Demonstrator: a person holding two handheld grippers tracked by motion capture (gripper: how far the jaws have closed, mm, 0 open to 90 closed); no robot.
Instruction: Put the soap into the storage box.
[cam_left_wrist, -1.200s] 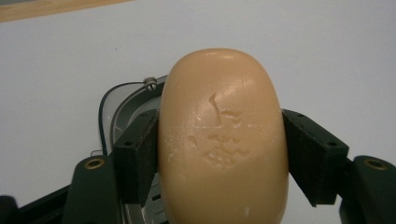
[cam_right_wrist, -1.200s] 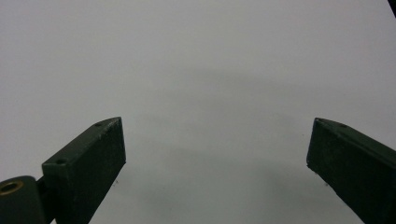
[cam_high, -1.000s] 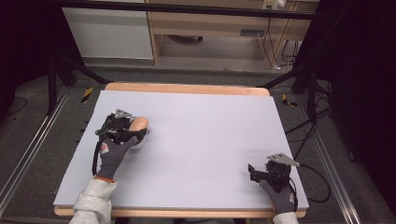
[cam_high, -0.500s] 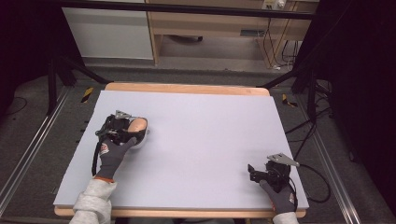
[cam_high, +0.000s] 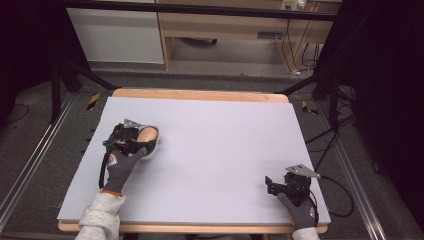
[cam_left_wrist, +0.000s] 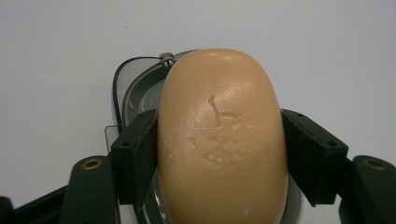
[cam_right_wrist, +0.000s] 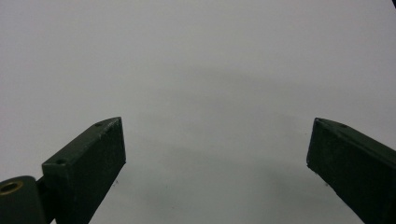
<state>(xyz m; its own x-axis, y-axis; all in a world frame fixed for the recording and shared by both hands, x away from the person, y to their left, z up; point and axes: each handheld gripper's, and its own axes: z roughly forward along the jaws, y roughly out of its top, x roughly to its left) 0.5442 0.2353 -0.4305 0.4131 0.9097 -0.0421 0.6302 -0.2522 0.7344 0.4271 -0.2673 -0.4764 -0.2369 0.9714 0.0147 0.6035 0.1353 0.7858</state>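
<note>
A tan oval soap bar (cam_left_wrist: 222, 140) sits between the jaws of my left gripper (cam_left_wrist: 219, 161), which is shut on its two long sides. Under the soap lies a clear, grey-rimmed soap dish (cam_left_wrist: 133, 91); whether the soap touches it I cannot tell. In the high view the left gripper (cam_high: 131, 136) and the soap bar (cam_high: 148, 134) are at the left middle of the table. My right gripper (cam_high: 272, 185) rests near the front right corner, and its jaws (cam_right_wrist: 217, 140) stand wide open with nothing between them.
The table's pale grey mat (cam_high: 215, 140) has a wooden edge (cam_high: 200, 94) at the far side. A black cable (cam_high: 335, 200) trails off the right edge from the right gripper. Black frame legs and floor rails flank the table.
</note>
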